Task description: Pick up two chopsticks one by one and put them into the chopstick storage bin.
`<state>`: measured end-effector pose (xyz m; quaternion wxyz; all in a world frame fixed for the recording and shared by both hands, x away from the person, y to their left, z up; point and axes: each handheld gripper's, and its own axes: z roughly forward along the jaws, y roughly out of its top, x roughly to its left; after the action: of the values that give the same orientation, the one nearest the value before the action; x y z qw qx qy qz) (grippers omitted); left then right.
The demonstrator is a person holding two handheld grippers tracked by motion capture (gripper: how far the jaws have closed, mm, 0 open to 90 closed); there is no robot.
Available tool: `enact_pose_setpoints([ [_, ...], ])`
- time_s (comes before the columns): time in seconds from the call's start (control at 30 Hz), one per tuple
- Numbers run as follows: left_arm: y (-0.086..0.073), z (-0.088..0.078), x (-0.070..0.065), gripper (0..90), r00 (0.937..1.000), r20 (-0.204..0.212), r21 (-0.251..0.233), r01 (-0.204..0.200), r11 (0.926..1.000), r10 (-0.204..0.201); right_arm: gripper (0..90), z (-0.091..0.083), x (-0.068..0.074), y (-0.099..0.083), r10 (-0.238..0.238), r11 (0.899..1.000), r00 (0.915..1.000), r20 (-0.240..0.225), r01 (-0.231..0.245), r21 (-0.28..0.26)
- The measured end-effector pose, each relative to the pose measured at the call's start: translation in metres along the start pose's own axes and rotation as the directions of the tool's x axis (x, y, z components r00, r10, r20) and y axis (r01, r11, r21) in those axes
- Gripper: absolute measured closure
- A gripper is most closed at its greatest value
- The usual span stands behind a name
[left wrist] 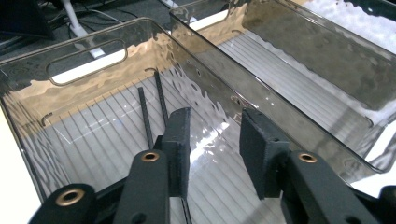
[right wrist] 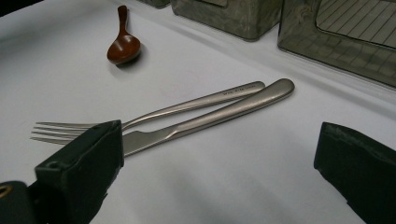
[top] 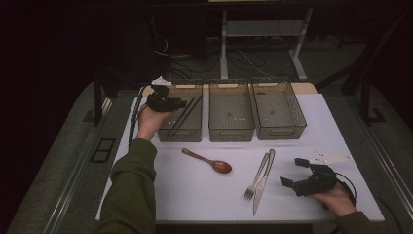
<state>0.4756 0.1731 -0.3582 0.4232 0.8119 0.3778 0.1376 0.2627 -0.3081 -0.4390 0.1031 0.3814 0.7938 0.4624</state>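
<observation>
On the table, spoon [top: 208, 161], fork [top: 257, 177] and knife [top: 263, 184] lie clear. My left tongs [top: 178, 103] gape over black chopsticks [left wrist: 148, 115] in the left bin [top: 181, 132]; right tongs [top: 291, 173] open, empty.

The room is dim, and the far part falls off into near darkness. A white table [top: 204, 195] stands in the middle, the brightest surface in sight. Grey floor [top: 58, 185] runs along both its sides. On the floor to the left lies a small dark frame with two openings [top: 102, 150]. Beyond the far edge stands a pale desk frame [top: 224, 44] with splayed feet, and loose cables [top: 195, 61] trail over the floor around it.
</observation>
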Motion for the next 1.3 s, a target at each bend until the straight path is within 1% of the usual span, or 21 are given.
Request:
enact_pose_setpoints([
  [0.03, -0.001, -0.002, -0.002, 59.6, 1.0, 0.003, -0.004, 0.001, 1.0, -0.001, 1.0, 0.0, 0.0, 0.0, -0.001, 1.0, 1.0, 0.001, 0.001, 0.0],
  [0.1, -0.002, -0.004, -0.006, 56.6, 0.9997, 0.018, -0.021, 0.017, 0.9996, -0.017, 1.0, 0.0, 0.0, 0.0, 0.001, 1.0, 1.0, 0.001, -0.001, -0.001],
  [0.17, -0.004, -0.007, -0.011, 52.2, 0.9994, 0.026, -0.029, 0.021, 0.9994, -0.021, 1.0, 0.0, 0.0, 0.0, -0.001, 1.0, 1.0, 0.001, 0.001, 0.0],
  [0.23, -0.006, -0.011, -0.016, 49.4, 0.9996, 0.027, -0.034, 0.008, 0.9994, -0.007, 1.0, 0.0, 0.0, 0.0, -0.002, 1.0, 1.0, 0.002, 0.002, 0.002],
  [0.37, -0.012, -0.019, -0.027, 43.3, 0.9995, 0.031, -0.048, 0.001, 0.9989, 0.001, 1.0, -0.001, 0.0, -0.001, 0.0, 1.0, 1.0, 0.003, 0.0, 0.003],
  [0.47, -0.017, -0.024, -0.036, 40.0, 0.9991, 0.043, -0.059, -0.007, 0.9982, 0.009, 1.0, -0.001, 0.0, -0.001, 0.0, 1.0, 1.0, 0.004, 0.0, 0.0],
  [0.6, -0.024, -0.033, -0.047, 37.5, 0.9986, 0.048, -0.074, -0.021, 0.997, 0.025, 1.0, -0.001, 0.002, -0.002, -0.002, 1.0, 1.0, 0.004, 0.002, 0.004],
  [0.67, -0.028, -0.037, -0.052, 36.4, 0.9977, 0.061, -0.084, -0.026, 0.9961, 0.031, 1.0, -0.001, 0.002, -0.002, -0.003, 1.0, 1.0, 0.004, 0.003, 0.004],
  [0.77, -0.033, -0.042, -0.058, 35.7, 0.9965, 0.067, -0.087, -0.045, 0.9952, 0.051, 1.0, -0.001, 0.002, -0.002, -0.004, 1.0, 1.0, 0.002, 0.004, 0.006],
  [1.0, -0.048, -0.052, -0.074, 33.6, 0.9935, 0.096, -0.104, -0.051, 0.9933, 0.061, 1.0, 0.001, 0.003, -0.001, -0.007, 1.0, 1.0, 0.002, 0.007, 0.005],
  [1.17, -0.061, -0.054, -0.081, 32.0, 0.9914, 0.116, -0.101, -0.049, 0.9937, 0.06, 1.0, 0.001, 0.003, -0.001, -0.006, 1.0, 1.0, 0.003, 0.006, 0.008],
  [1.23, -0.066, -0.055, -0.084, 31.5, 0.9907, 0.118, -0.094, -0.056, 0.994, 0.067, 1.0, 0.001, 0.003, -0.002, -0.006, 1.0, 1.0, 0.003, 0.006, 0.01],
  [1.3, -0.071, -0.055, -0.086, 31.3, 0.9905, 0.122, -0.094, -0.052, 0.9942, 0.064, 1.0, 0.001, 0.003, -0.002, -0.005, 1.0, 1.0, 0.004, 0.005, 0.01],
])
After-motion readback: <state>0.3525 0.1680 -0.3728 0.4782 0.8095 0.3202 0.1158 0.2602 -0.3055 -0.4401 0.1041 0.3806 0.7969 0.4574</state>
